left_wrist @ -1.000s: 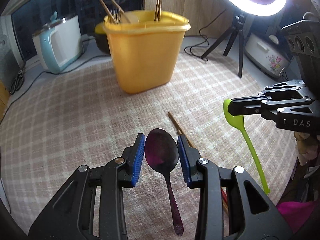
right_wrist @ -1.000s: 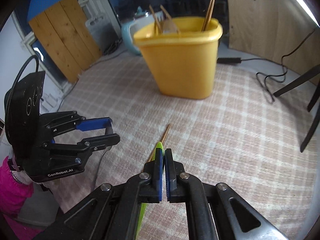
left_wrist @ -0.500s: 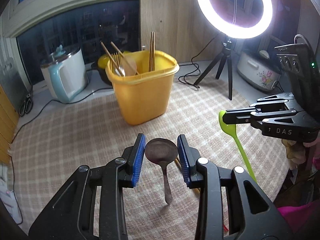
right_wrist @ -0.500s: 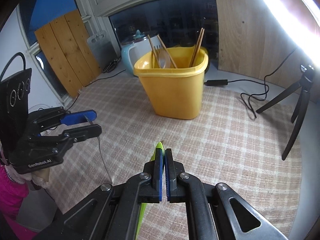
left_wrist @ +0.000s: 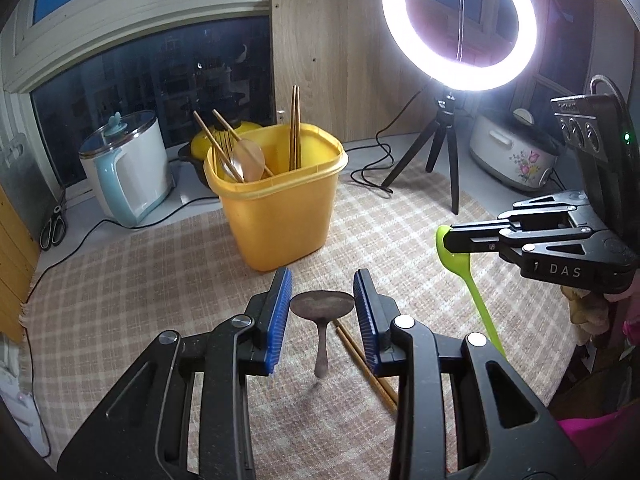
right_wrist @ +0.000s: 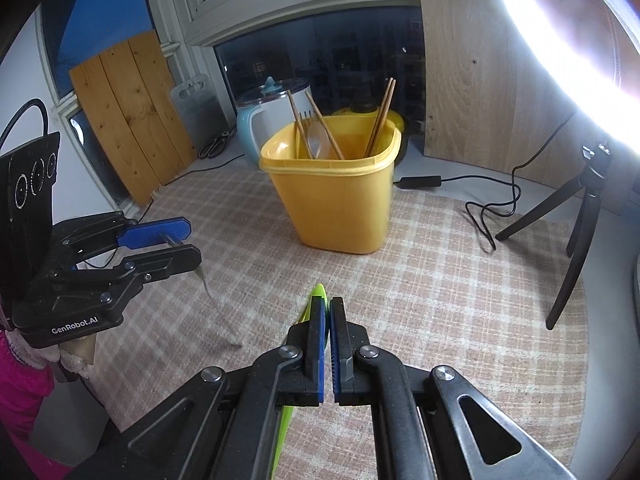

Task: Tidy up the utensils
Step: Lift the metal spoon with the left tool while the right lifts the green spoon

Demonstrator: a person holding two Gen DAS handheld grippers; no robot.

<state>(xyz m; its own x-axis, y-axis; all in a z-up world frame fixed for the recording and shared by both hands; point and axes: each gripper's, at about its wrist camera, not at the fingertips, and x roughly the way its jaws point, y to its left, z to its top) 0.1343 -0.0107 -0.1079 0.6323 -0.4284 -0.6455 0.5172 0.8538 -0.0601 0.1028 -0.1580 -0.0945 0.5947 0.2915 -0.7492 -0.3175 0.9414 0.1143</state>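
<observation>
Both grippers carry a spoon above the checked cloth (left_wrist: 140,280), and the yellow tub (left_wrist: 280,200) they are presumably bound for stands in the upper middle of each view.

In the left wrist view the left gripper (left_wrist: 322,316) sits at lower centre with its blue pads clamped across the bowl of a dark metal spoon (left_wrist: 322,308). The handle hangs free below and throws a shadow on the cloth, so the spoon is clear of the surface. Gripping by the bowl leaves the handle pointing down, which should suit dropping it handle-first into the tub.

The right gripper (right_wrist: 327,320), at lower centre of its own view, has its pads pressed together on a green spoon (right_wrist: 318,294); only the tip pokes out above them.

The left view shows more: the green spoon's bowl pinched at right, the long handle trailing down, and a pair of chopsticks (left_wrist: 368,364) lying on the cloth under the left gripper. The right view hides those chopsticks but shows the dark spoon edge-on at left, and the chopsticks and pale spoon already standing inside the tub.
</observation>
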